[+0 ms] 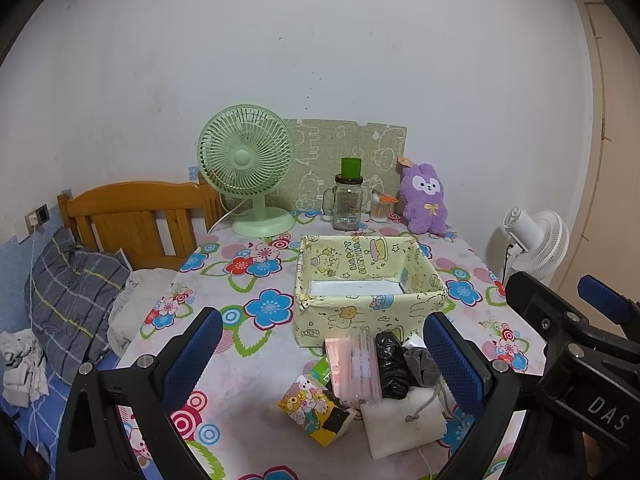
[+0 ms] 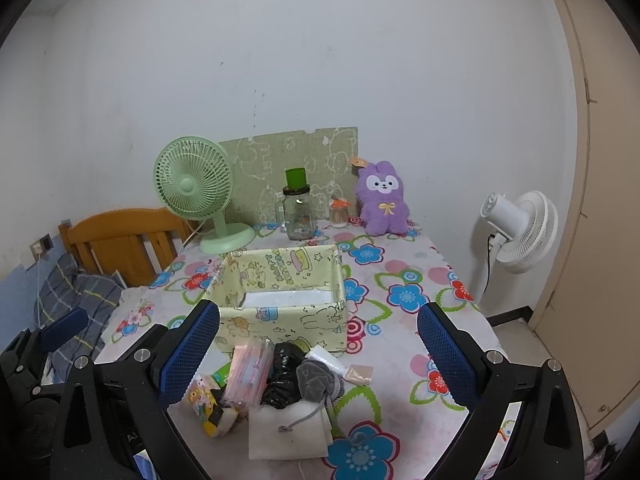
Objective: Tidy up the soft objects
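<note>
A pale yellow fabric box (image 1: 368,308) (image 2: 280,320) with cartoon prints stands open on the flowered table. In front of it lies a pile of soft things: a cartoon tissue pack (image 1: 316,410) (image 2: 206,404), a pink pack (image 1: 356,364) (image 2: 248,372), a black plastic bag (image 1: 392,364) (image 2: 284,376), a grey drawstring pouch (image 1: 420,364) (image 2: 316,380) and a white cloth bag (image 1: 404,424) (image 2: 288,432). My left gripper (image 1: 324,360) is open above the pile. My right gripper (image 2: 320,358) is open over the same pile. Neither holds anything.
A green desk fan (image 1: 248,168) (image 2: 196,188), a glass jar with green lid (image 1: 348,200) (image 2: 298,208) and a purple plush bunny (image 1: 424,200) (image 2: 382,200) stand at the table's back. A bed with a plaid pillow (image 1: 72,296) lies left; a white floor fan (image 2: 520,232) stands right.
</note>
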Motion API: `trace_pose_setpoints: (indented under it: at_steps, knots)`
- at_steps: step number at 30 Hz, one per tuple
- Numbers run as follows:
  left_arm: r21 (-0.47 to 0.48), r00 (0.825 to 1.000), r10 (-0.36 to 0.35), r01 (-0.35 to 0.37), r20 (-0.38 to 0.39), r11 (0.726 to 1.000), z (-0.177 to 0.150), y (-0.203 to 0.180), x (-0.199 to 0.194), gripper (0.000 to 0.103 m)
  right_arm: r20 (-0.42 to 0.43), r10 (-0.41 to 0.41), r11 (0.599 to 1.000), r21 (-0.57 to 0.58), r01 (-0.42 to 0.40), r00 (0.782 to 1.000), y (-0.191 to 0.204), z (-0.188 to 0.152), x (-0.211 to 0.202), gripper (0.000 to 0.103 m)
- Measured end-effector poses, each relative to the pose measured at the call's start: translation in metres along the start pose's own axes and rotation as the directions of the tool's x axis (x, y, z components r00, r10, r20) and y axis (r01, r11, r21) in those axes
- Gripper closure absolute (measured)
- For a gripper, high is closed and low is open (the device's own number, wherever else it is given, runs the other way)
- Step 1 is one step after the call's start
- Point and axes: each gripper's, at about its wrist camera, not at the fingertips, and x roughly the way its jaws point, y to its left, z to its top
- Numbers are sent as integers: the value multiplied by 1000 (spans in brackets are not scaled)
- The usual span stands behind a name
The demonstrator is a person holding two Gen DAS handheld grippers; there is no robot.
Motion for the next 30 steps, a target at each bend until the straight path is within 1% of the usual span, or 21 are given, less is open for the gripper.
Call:
trace_pose_setpoints:
  at_steps: [9,26,30]
  knots:
    - [-2,1000,-3,3,5,1000,-1,0,-3,2,10,6,1000,9,-6,1000,-1,-1,-1,3]
    - [8,1000,17,-17,4,1000,0,-1,-1,2,24,-27,1000,8,27,999,-2,-3,-2,3]
    - [8,1000,15,-15,4,1000,0,-1,-1,4,23,-28,1000,9,28,999,-2,-3,-2,3]
